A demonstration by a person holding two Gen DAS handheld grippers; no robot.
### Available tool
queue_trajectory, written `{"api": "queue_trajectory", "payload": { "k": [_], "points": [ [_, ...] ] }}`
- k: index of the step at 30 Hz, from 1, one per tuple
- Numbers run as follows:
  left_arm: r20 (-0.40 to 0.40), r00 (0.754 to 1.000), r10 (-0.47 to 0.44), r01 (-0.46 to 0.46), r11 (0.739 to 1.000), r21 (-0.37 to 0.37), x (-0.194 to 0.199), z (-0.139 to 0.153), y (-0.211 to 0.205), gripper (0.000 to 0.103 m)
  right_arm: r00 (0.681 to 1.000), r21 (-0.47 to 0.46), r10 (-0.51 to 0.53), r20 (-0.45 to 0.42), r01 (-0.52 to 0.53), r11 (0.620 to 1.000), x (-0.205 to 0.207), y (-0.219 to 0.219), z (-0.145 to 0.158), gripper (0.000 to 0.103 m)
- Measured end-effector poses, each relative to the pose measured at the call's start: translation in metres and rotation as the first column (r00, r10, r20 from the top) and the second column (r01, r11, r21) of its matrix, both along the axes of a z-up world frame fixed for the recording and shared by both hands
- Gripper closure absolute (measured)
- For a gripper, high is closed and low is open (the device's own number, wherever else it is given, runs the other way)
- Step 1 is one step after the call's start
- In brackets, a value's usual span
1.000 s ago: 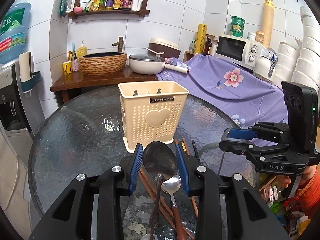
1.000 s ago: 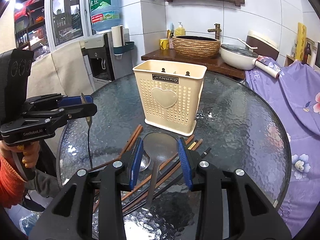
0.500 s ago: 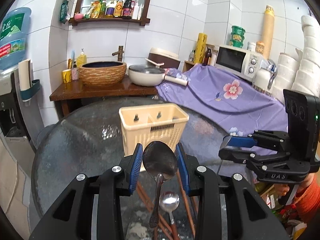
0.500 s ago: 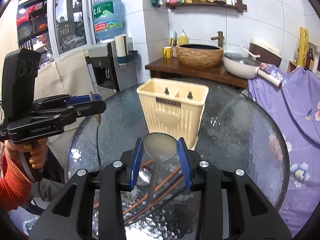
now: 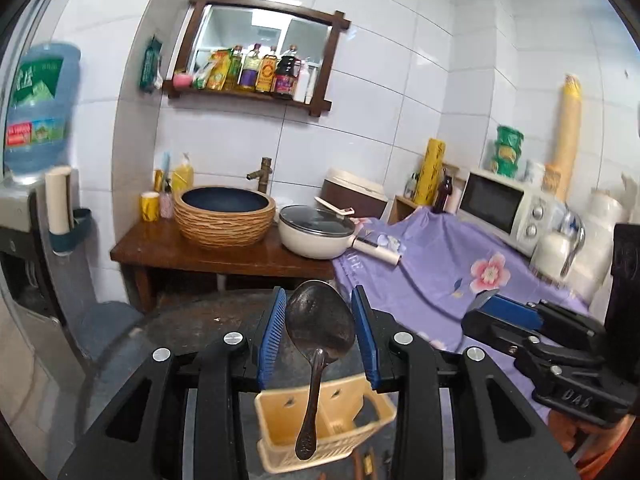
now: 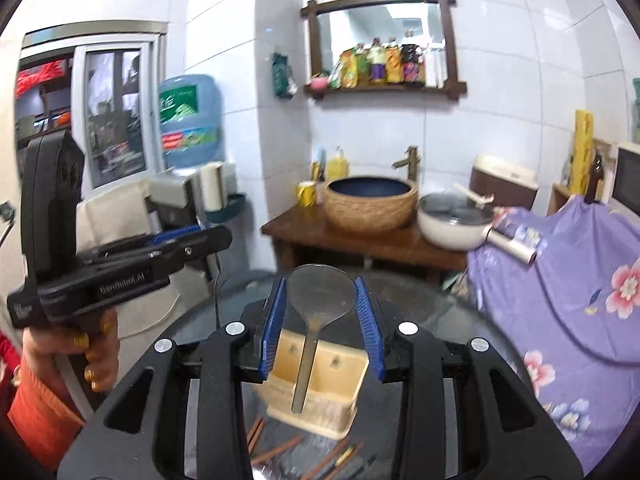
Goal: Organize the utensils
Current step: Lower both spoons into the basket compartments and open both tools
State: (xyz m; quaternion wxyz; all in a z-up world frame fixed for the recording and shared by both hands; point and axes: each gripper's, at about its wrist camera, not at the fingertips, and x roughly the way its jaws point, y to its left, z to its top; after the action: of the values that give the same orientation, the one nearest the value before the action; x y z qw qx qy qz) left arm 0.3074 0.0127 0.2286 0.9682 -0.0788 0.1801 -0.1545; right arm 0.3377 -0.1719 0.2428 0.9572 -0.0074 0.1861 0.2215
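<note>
The left gripper [image 5: 319, 332] was clamped on the bowl of a dark, tarnished metal spoon [image 5: 318, 330] whose handle hung down, and the right gripper [image 6: 320, 312] likewise pinched a smooth grey metal spoon [image 6: 318, 300] by its bowl. Both spoons hung over the cream plastic utensil basket [image 6: 320, 384], perforated, rectangular and split into two compartments, neither showing anything inside. Brown chopsticks [image 6: 276, 454] lay loose on the pebbled glass table [image 6: 460, 320] before it.

Both grippers were black plastic with ribbed blue pads and round silver screws on the finger arms. The left gripper [image 6: 192, 236] bore white lettering on its side; the right gripper [image 5: 496, 312] bore raised letters. The person wore orange sleeves [image 6: 36, 412].
</note>
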Motion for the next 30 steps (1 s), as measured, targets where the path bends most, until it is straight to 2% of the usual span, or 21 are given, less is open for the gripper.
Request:
{"api": "queue_trajectory", "payload": {
  "k": [2,5,12,16,30],
  "points": [
    [-0.018,1.0,0.003,-0.003,1.0,-0.028,0.014,-0.004,-0.002,0.07,1.0,-0.01,-0.029,-0.006,0.028,1.0,0.015,0.004,-0.003,0.067],
    [-0.016,0.999,0.032,-0.032,0.999,-0.019,0.024,-0.018,-0.004,0.07,0.998,-0.016,-0.049,-0.035,0.048,0.999,0.031,0.007,-0.023,0.067],
    [-0.032,0.998,0.059,-0.059,0.998,-0.008,0.028,-0.068,-0.002,0.07,0.995,-0.064,-0.066,-0.069,0.061,0.996,0.036,0.012,-0.086,0.067],
    [-0.051,0.997,0.051,-0.051,0.999,-0.013,0.027,-0.089,0.0,0.07,0.995,-0.088,-0.065,-0.074,0.058,0.994,0.034,0.016,-0.109,0.067],
    [-0.074,0.996,0.04,-0.032,0.994,0.104,0.022,-0.125,-0.005,0.069,0.994,-0.136,-0.055,-0.098,0.042,0.99,0.03,0.023,-0.142,0.067]
  ]
}}
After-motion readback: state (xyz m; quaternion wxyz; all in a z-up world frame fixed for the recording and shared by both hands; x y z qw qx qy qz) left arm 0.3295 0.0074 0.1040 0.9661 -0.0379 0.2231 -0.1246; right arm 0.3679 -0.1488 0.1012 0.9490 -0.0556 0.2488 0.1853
